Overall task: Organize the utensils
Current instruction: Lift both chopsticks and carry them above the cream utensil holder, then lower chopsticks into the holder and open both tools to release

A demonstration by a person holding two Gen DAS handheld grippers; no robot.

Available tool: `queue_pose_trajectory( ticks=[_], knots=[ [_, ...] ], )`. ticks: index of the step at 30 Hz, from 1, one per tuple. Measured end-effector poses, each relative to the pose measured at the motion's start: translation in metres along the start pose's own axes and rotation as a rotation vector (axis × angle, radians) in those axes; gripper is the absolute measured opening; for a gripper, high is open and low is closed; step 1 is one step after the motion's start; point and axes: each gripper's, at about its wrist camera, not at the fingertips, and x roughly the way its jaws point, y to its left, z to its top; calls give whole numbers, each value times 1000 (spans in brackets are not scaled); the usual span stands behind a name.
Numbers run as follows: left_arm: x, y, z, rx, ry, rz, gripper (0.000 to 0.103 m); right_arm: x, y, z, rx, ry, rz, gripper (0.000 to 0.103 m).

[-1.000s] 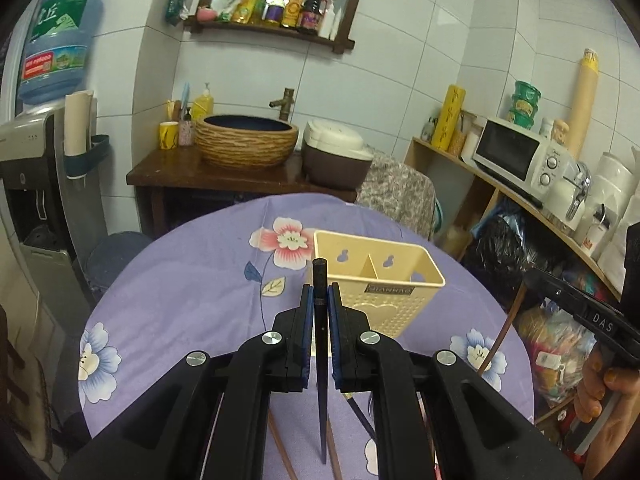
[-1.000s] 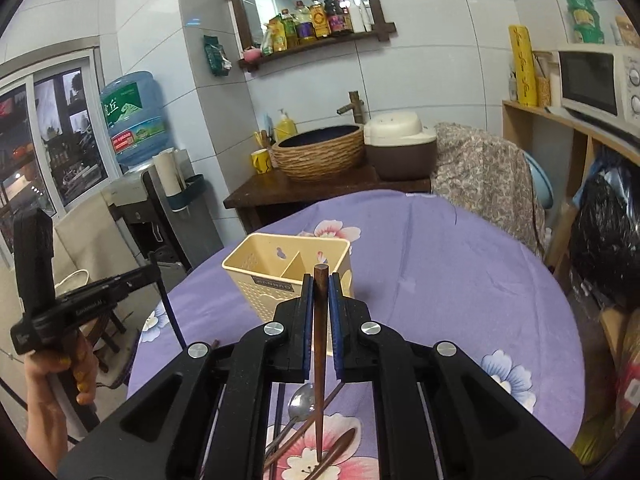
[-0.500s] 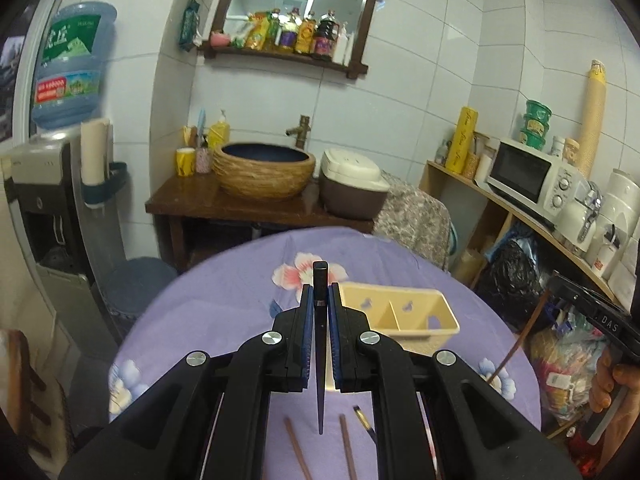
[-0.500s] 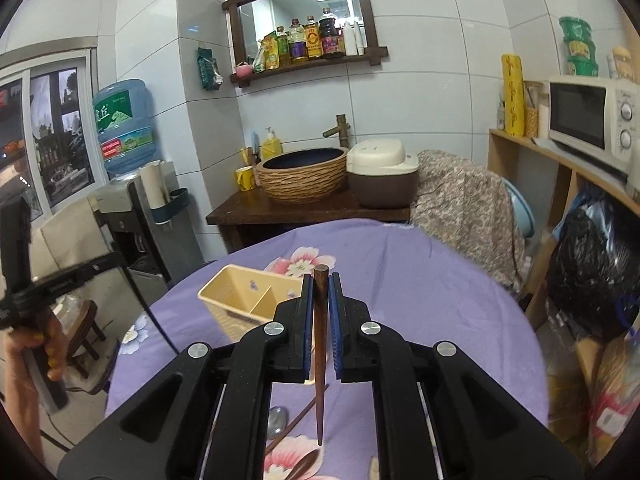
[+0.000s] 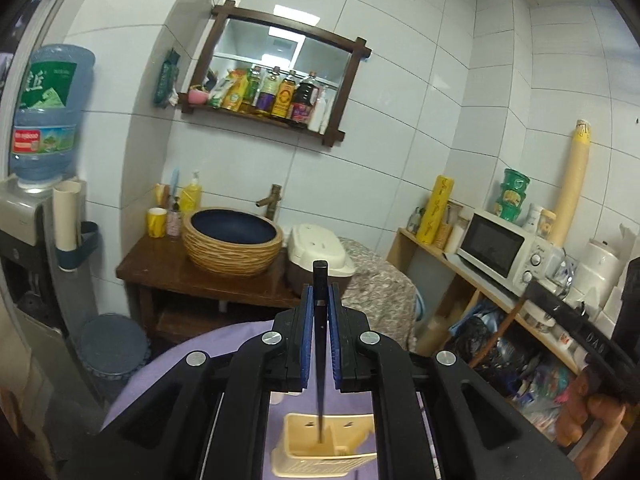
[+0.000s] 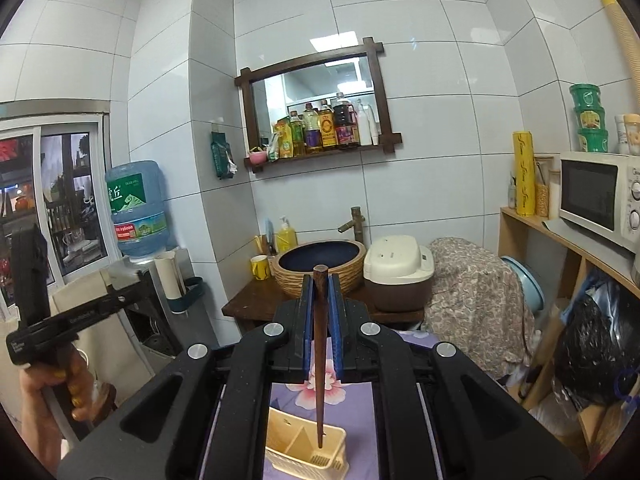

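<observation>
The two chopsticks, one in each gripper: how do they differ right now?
The left gripper holds a black chopstick; the right gripper holds a brown wooden chopstick. The black chopstick's top end looks squared, the brown one's rounded. Shared: each is clamped upright, tip pointing down over the cream utensil holder, and in each view the tip lines up with a compartment.

A home kitchen with white-tiled walls: a microwave [image 6: 596,196] on a wooden shelf, a rice cooker [image 6: 398,276] beside a woven-sided basin [image 5: 232,242], sauce bottles [image 6: 320,128] under a mirror, and a water dispenser jug [image 5: 44,112].
</observation>
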Motion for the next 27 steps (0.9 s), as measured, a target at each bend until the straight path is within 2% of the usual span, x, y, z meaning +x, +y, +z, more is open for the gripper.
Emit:
queue_pose_trajectory(
  ticks=[6, 12, 20, 27],
  knots=[
    [42, -9, -41, -5, 82, 21, 8, 39, 1, -50, 21, 100, -20, 8],
    [68, -5, -82, 10, 162, 42, 8, 64, -7, -93, 30, 185, -35, 8],
    [87, 14, -112, -22, 246, 57, 8, 79, -15, -118, 49, 239, -49, 9],
    [85, 9, -118, 27, 243, 79, 10, 81, -17, -127, 11, 227, -94, 11]
  ],
)
